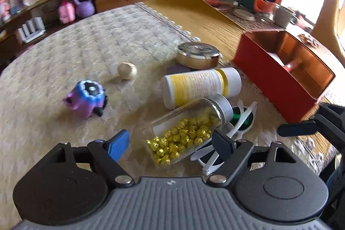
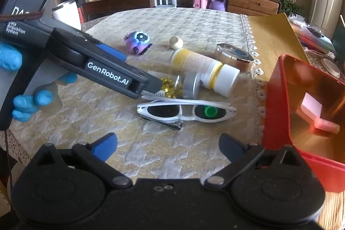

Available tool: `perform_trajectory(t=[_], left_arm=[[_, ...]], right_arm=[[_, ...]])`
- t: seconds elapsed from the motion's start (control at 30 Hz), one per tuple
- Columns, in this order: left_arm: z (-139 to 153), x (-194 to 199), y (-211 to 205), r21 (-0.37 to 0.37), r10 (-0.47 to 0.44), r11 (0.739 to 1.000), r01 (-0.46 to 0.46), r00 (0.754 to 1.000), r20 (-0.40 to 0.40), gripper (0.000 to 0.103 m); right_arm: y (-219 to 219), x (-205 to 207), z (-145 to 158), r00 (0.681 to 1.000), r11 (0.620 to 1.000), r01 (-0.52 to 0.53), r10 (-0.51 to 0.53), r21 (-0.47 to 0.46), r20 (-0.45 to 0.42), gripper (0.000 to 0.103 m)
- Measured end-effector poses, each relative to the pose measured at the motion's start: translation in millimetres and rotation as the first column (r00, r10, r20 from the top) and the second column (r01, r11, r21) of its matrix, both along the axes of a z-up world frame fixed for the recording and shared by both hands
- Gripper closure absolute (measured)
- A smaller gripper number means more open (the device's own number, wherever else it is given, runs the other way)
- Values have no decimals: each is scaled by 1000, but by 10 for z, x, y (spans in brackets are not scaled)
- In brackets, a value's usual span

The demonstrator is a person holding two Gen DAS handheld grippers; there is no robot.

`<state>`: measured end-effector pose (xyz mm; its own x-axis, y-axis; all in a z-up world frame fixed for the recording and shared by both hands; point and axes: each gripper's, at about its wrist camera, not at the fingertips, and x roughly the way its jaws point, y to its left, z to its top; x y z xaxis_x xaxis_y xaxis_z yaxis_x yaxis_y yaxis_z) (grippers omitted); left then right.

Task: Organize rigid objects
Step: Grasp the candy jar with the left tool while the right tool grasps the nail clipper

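A clear jar of gold foil balls (image 1: 185, 133) with a silver lid lies on its side on the quilted cloth. My left gripper (image 1: 172, 143) is open and its fingertips straddle the jar's lower end without pressing it. In the right wrist view a blue-gloved hand (image 2: 23, 109) holds that gripper, whose near finger (image 2: 120, 77) hides most of the jar (image 2: 170, 87). My right gripper (image 2: 169, 144) is open and empty, just short of the white sunglasses (image 2: 185, 111) and a nail clipper (image 2: 170, 124). A white bottle with a yellow label (image 1: 200, 84) lies behind the jar.
An open red box (image 2: 278, 87) stands at the right with a pink item inside. A round gold tin (image 1: 198, 54), a cream ball (image 1: 127, 71) and a purple-blue toy (image 1: 86, 100) lie farther back. Beyond the cloth's lace edge is a yellow mat (image 1: 194, 12) and clutter.
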<state>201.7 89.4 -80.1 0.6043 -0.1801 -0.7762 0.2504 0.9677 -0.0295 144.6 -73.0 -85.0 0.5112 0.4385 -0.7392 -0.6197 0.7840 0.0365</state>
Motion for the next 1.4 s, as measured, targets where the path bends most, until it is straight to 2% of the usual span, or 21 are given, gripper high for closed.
perform_trajectory(t=[0.13, 0.37, 0.5, 0.77, 1.0, 1.13, 1.2, 1.4], left_arm=[[-59, 98, 13, -13, -45, 999, 45, 999, -9, 19], [-159, 284, 91, -71, -69, 995, 66, 997, -44, 15], [-231, 343, 61, -63, -85, 995, 82, 995, -53, 15], [-281, 356, 29, -55, -101, 993, 100, 995, -8, 14], [-282, 307, 41, -69, -82, 994, 83, 997, 10, 14], [-216, 238, 91, -108, -77, 991, 77, 997, 8, 14], [-169, 189, 94, -114, -85, 990, 86, 996, 15, 14], [-98, 39, 80, -125, -100, 987, 101, 995, 13, 14]], right_arm=[[44, 54, -56, 1000, 1000, -21, 20, -19, -3, 11], [104, 186, -157, 999, 999, -38, 37, -22, -30, 21], [140, 205, -178, 999, 998, -51, 51, -23, -13, 22], [212, 216, -190, 997, 996, -75, 77, -37, 30, 34], [250, 93, -181, 991, 993, -107, 111, -54, 71, 52], [249, 49, -163, 989, 991, -122, 126, -55, 75, 73], [249, 22, -159, 988, 990, -128, 133, -61, 81, 80], [217, -50, -145, 986, 988, -141, 146, -59, 79, 89]])
